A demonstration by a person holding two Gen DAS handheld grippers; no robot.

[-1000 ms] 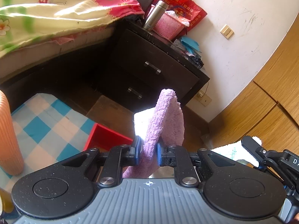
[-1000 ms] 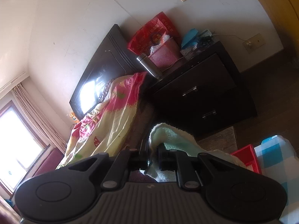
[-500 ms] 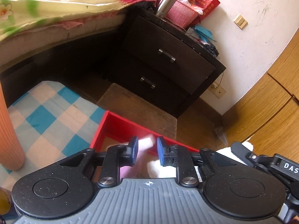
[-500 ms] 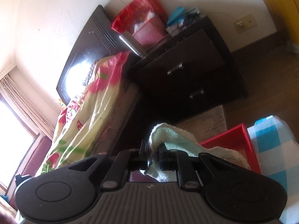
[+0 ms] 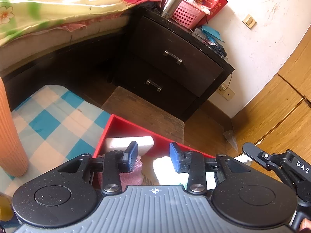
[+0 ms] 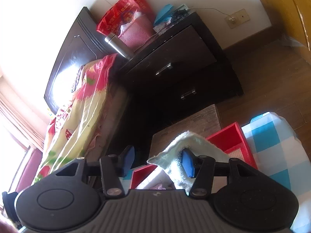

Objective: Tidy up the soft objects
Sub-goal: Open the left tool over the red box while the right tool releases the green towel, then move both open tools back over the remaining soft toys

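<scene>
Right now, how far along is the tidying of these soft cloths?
Nearly done. A fuzzy purple cloth and a white folded cloth already lie in the red tray. The right hand-held gripper is opening, with the pale green towel draped on one finger over the tray. Left: letting it drop.

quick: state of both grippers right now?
Left gripper: jaws opening, purple towel released into red tray.
Right gripper: jaws opening, pale green towel draped over one finger.
</scene>
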